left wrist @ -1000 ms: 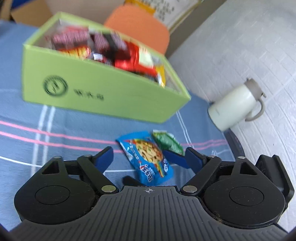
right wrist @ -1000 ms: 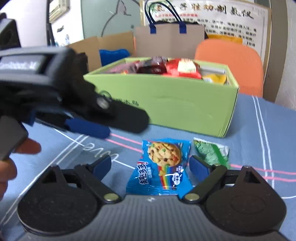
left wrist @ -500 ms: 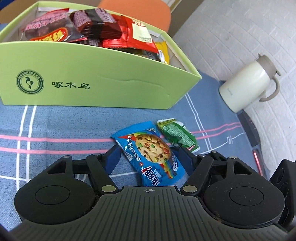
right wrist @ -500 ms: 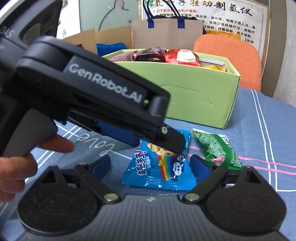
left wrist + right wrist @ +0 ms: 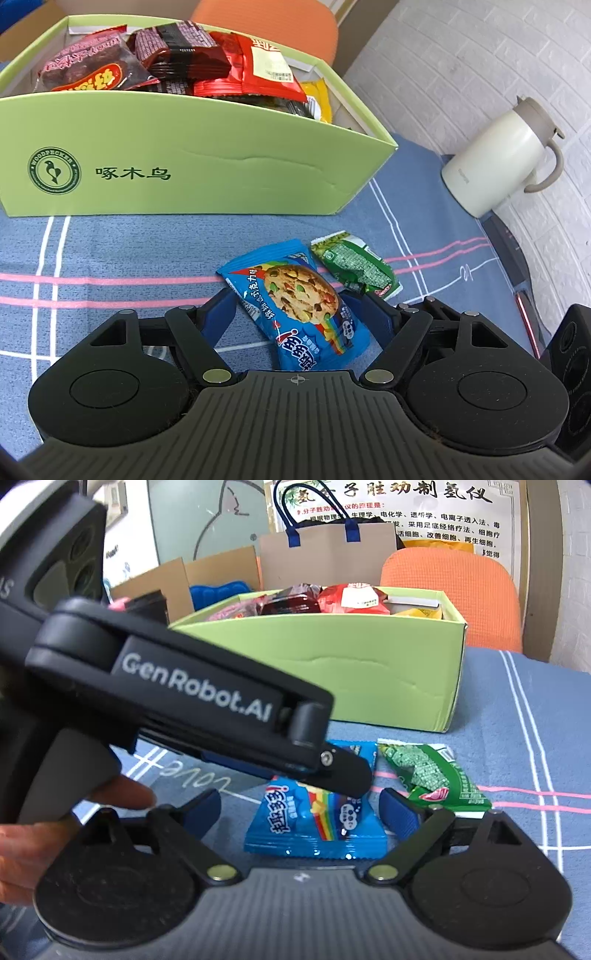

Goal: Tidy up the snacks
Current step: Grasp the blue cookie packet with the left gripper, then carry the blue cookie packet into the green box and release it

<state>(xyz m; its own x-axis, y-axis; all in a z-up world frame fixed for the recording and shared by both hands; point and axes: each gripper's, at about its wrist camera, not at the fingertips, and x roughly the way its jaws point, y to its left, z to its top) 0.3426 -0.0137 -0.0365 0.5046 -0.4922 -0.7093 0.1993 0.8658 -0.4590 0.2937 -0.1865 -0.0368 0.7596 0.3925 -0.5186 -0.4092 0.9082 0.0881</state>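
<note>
On the desk (image 5: 110,243), covered with a blue cloth with pink and white lines, a blue cookie packet (image 5: 295,302) lies flat just near of the green box (image 5: 207,162), with a green snack packet (image 5: 356,269) touching its right edge. Left tool (image 5: 291,314): jaws set either side of the blue packet and opening at this moment; the left pad stands clear of the wrapper, and contact at the right pad cannot be told, so no grip is shown. Right tool (image 5: 301,810): jaws apart, empty, the same packet (image 5: 317,823) lying between them but untouched.

Handling, as judged: the packet is light, its film wrapper slippery and crinkly, and the cookie inside brittle. A hold across the body risks cracking the contents; the crimped end seal or a long edge would take the pads better, with light pressure. The thin profile on soft cloth may call for the pads to reach right down to the surface.

Surroundings: the box is already heaped with red and dark wrappers (image 5: 177,55), leaving most room at its far right corner. A cream jug (image 5: 495,155) stands well apart at the right; an orange chair (image 5: 454,590) stands beyond the box. The green packet, being in contact, may be dragged along, and in the right wrist view the left tool crosses in front of the right.
</note>
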